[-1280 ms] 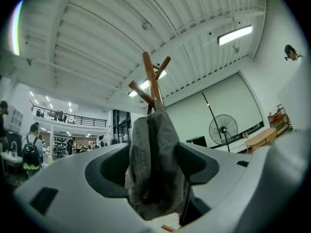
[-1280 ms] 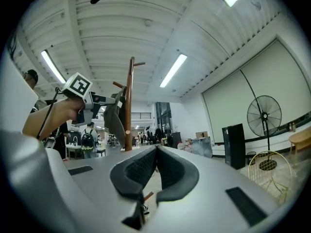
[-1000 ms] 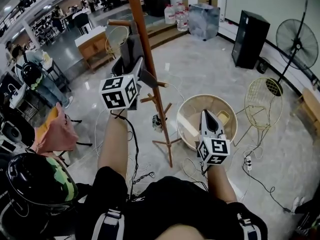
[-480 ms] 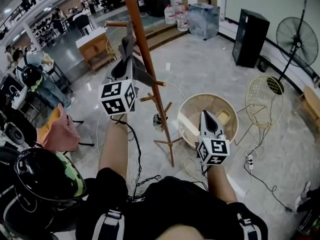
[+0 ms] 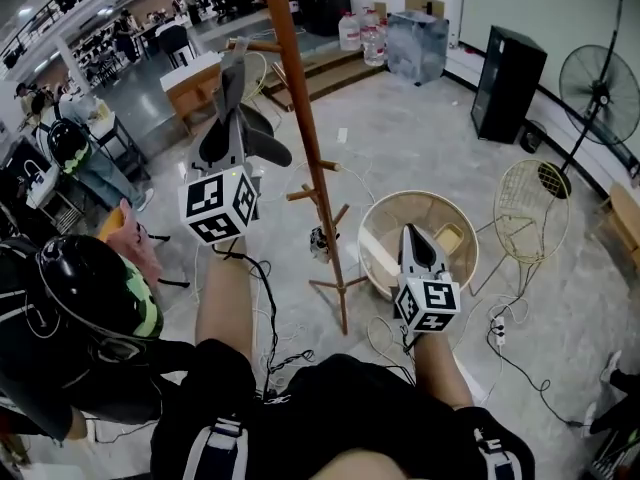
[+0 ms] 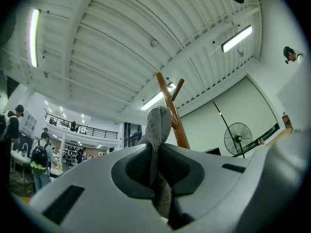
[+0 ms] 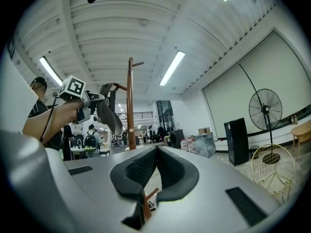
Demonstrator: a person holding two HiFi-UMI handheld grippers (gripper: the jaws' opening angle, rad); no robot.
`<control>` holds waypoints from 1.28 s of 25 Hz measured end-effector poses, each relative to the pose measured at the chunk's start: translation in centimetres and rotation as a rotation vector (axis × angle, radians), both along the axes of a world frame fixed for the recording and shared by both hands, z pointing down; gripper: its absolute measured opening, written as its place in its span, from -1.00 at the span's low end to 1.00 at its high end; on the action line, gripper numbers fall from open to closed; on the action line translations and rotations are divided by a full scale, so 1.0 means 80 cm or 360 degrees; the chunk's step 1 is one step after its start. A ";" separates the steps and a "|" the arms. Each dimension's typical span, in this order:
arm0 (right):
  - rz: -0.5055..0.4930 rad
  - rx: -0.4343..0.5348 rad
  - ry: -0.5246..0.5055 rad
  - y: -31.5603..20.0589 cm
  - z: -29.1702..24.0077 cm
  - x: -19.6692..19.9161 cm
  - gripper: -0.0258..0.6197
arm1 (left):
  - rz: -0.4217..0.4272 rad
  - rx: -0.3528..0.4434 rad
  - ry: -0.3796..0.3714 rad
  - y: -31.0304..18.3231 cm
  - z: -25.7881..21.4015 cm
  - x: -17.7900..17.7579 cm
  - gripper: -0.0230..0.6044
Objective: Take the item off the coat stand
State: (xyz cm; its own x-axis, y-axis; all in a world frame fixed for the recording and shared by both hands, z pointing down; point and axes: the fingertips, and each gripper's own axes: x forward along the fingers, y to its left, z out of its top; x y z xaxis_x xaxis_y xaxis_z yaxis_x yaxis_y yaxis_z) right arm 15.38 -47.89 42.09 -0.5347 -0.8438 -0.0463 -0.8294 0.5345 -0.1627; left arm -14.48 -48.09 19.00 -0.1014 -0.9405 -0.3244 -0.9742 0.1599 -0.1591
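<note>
A tall wooden coat stand [image 5: 305, 138] rises in front of me, its pole also showing in the left gripper view [image 6: 171, 106] and the right gripper view [image 7: 130, 106]. My left gripper [image 5: 232, 78] is raised just left of the pole and shut on a dark grey fabric item [image 5: 265, 148]. A strip of that fabric [image 6: 158, 130] runs up between the jaws. From the right gripper view the grey item [image 7: 111, 115] hangs beside an upper peg; whether it still rests on the peg I cannot tell. My right gripper [image 5: 415, 236] is low, shut and empty.
A round woven basket [image 5: 375, 218] stands on the floor right of the stand's base. A wire chair [image 5: 530, 208], a floor fan [image 5: 600, 78] and a black speaker [image 5: 505, 78] are further right. A person in a black helmet [image 5: 95, 288] is close at my left. Cables trail on the floor.
The left gripper's jaws closed on the grey item, then moved up and left away from the pole with it. The helmeted person came nearer on the left. The right gripper stayed put.
</note>
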 end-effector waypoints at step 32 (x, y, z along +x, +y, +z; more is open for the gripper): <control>-0.0370 0.0052 0.0008 0.022 0.004 -0.134 -0.87 | -0.0345 -0.0249 0.0094 0.141 0.147 -0.098 -0.81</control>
